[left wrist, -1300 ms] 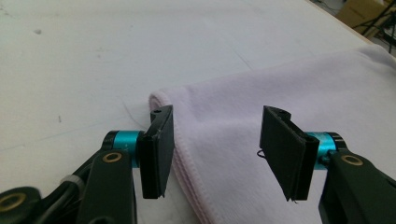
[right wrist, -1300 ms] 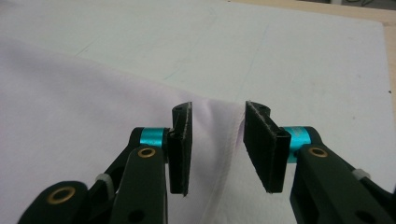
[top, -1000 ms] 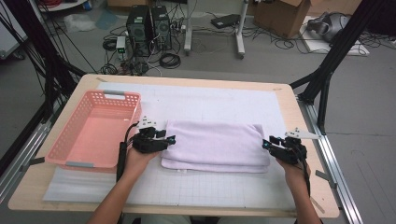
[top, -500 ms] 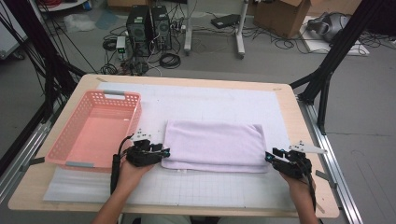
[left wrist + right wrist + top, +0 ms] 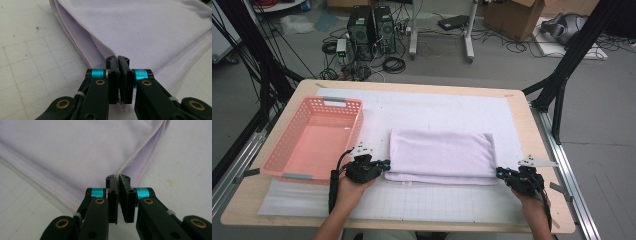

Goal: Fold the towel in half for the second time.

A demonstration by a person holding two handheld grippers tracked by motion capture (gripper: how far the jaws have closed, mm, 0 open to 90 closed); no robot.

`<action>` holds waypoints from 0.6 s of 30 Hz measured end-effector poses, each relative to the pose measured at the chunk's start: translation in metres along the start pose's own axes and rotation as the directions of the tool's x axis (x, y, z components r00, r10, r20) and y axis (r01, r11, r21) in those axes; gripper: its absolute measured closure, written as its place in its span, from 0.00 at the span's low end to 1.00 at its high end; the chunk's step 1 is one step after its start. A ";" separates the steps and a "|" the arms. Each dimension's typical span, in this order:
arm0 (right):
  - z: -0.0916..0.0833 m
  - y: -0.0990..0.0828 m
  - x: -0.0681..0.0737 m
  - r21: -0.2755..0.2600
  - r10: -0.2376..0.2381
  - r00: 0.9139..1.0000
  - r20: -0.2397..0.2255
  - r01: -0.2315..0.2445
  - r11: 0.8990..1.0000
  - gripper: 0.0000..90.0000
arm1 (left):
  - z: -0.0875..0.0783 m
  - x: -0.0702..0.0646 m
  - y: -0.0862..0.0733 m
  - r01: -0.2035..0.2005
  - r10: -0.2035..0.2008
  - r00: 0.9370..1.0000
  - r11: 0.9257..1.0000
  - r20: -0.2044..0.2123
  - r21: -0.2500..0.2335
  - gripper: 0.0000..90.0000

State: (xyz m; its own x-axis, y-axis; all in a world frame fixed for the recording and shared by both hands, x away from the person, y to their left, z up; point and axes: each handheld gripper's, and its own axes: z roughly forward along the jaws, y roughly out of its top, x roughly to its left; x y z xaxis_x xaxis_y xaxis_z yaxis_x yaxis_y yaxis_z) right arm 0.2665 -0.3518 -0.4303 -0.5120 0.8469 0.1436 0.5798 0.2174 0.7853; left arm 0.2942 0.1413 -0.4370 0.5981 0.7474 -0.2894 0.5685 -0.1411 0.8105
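Both claws, left claw (image 5: 119,60) and right claw (image 5: 118,178), just clamped the towel's (image 5: 439,155) near corners (folded, lilac).

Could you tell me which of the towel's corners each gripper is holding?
The two near corners of the folded lilac towel: left gripper and right gripper; the far corners lie free.

Pale lilac towel (image 5: 439,155), folded into a flat, layered rectangle, lies long side across the table's (image 5: 422,87) middle, stitched hems stacked along its six o'clock edge.
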 end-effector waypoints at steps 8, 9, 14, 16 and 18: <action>-0.015 -0.003 0.009 -0.012 0.004 1.000 -0.017 -0.004 1.000 0.95 | -0.021 -0.003 -0.006 0.008 -0.007 1.000 0.999 0.019 -0.036 0.96; -0.017 -0.004 0.011 -0.010 0.007 1.000 -0.018 -0.007 1.000 0.95 | -0.023 -0.004 -0.008 0.011 -0.010 1.000 0.999 0.021 -0.036 0.96; -0.018 -0.011 0.014 0.022 0.019 1.000 -0.004 -0.019 1.000 0.81 | -0.023 -0.007 -0.016 -0.013 0.013 1.000 1.000 0.004 0.002 0.88; -0.018 -0.012 0.012 0.012 0.036 0.999 0.027 -0.037 0.999 0.72 | -0.021 -0.005 -0.014 -0.012 0.012 1.000 1.000 -0.024 -0.012 0.69; -0.022 -0.009 0.011 -0.035 0.047 0.998 0.042 -0.046 0.998 0.70 | -0.021 -0.005 -0.010 -0.052 0.051 0.999 0.997 -0.020 -0.060 0.67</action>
State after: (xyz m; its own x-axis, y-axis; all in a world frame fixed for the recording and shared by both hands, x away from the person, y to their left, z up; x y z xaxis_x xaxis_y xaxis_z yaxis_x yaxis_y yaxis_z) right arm 0.2420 -0.3546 -0.4225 -0.4570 0.8758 0.1552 0.5802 0.1613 0.7983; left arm 0.2736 0.1531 -0.4333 0.6144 0.7523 -0.2376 0.5018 -0.1402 0.8536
